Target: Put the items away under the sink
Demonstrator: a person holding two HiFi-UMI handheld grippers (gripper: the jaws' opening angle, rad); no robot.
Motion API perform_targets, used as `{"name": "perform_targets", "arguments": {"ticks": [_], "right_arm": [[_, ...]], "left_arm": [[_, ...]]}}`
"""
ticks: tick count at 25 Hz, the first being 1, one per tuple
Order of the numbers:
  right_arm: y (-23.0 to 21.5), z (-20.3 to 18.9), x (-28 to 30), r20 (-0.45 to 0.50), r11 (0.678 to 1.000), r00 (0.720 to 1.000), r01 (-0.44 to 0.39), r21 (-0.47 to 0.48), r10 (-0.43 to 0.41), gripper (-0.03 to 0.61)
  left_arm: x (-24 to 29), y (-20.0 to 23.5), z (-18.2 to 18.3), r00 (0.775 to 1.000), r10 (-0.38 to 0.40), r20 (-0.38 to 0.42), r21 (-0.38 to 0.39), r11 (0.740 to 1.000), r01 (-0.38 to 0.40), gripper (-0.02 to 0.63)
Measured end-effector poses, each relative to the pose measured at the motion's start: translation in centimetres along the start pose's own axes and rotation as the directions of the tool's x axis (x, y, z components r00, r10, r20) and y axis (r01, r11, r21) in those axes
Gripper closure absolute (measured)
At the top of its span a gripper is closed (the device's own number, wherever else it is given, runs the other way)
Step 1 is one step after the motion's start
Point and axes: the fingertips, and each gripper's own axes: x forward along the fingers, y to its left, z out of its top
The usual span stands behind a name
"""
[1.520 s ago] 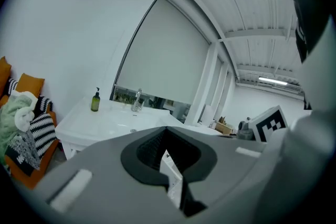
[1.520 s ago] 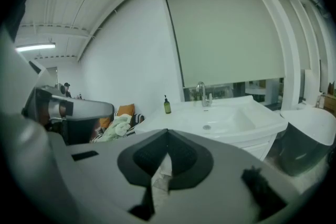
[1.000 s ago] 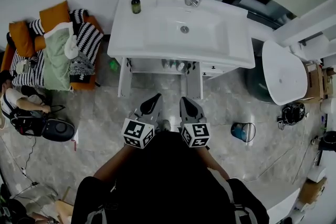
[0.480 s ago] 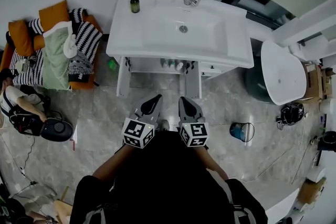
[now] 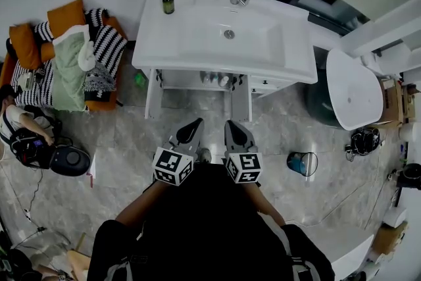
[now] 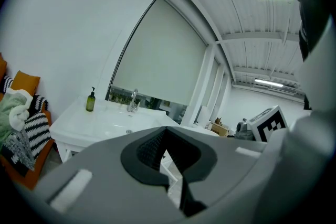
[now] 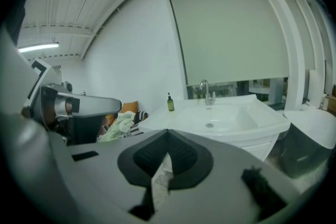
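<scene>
Open floor (image 5: 197, 120) toward 12 o'clock — sink legs (image 5: 150, 95) flank the shelf (image 5: 187, 81). A bin (image 5: 302, 164) stands at 3 o'clock.

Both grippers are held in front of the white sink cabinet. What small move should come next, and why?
Probably bring the left gripper forward toward the dark green pump bottle and open its jaws. The bottle stands on the back left corner of the white sink counter, far from the grippers. The left gripper and the right gripper are both shut and empty.
</scene>
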Motion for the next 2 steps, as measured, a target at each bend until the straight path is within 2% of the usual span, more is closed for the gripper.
{"name": "perform_targets", "arguments": {"ticks": [2], "right_arm": [[0.09,-0.08,0.05,-0.001,1.000,1.000,0.000,-0.001,0.000,0.565]], "left_arm": [[-0.07,0.09,-0.09,1.000,0.000,-0.001,-0.001,1.000,0.000,0.609]]}}
